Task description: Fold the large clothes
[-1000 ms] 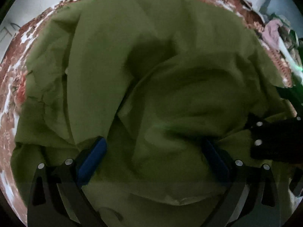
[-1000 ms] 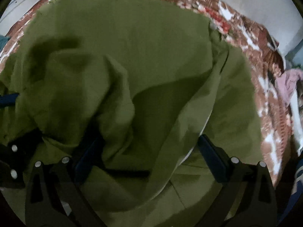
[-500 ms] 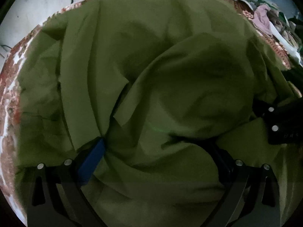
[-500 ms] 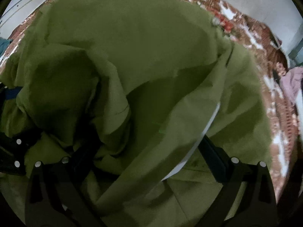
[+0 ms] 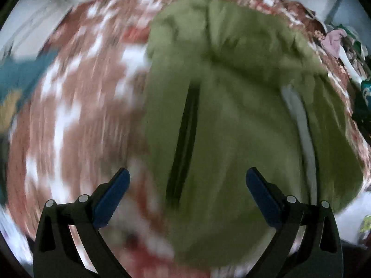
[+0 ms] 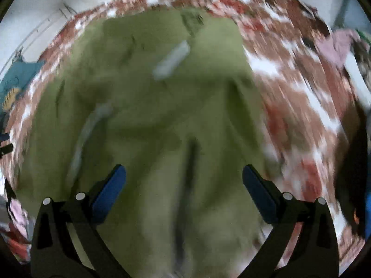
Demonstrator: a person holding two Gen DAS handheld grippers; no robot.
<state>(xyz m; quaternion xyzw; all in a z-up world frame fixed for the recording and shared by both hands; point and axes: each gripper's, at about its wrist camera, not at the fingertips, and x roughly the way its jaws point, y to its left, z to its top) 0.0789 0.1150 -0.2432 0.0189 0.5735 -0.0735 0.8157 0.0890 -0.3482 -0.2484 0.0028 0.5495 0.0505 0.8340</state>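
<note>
A large olive-green garment (image 5: 243, 120) lies heaped on a bed with a red-brown and white patterned cover (image 5: 76, 115). Both views are motion-blurred. In the left wrist view my left gripper (image 5: 187, 187) stands open above the garment's left edge, its blue pads wide apart with nothing between them. In the right wrist view the same green garment (image 6: 150, 115) fills the centre, with pale lining strips showing. My right gripper (image 6: 184, 185) is also open, above the cloth and holding nothing. A dark crease runs down the cloth between the fingers in each view.
A teal cloth (image 5: 20, 76) lies at the bed's far left. Pink clothing (image 6: 336, 46) and a cluttered pile (image 5: 347, 46) sit at the far right. A pale wall runs behind the bed. Bare bed cover (image 6: 301, 106) lies on either side of the garment.
Both grippers have let go of the green garment and pulled back and up; the cloth, bunched over the fingers before, now lies heaped on the bed. Both views are swinging fast.
</note>
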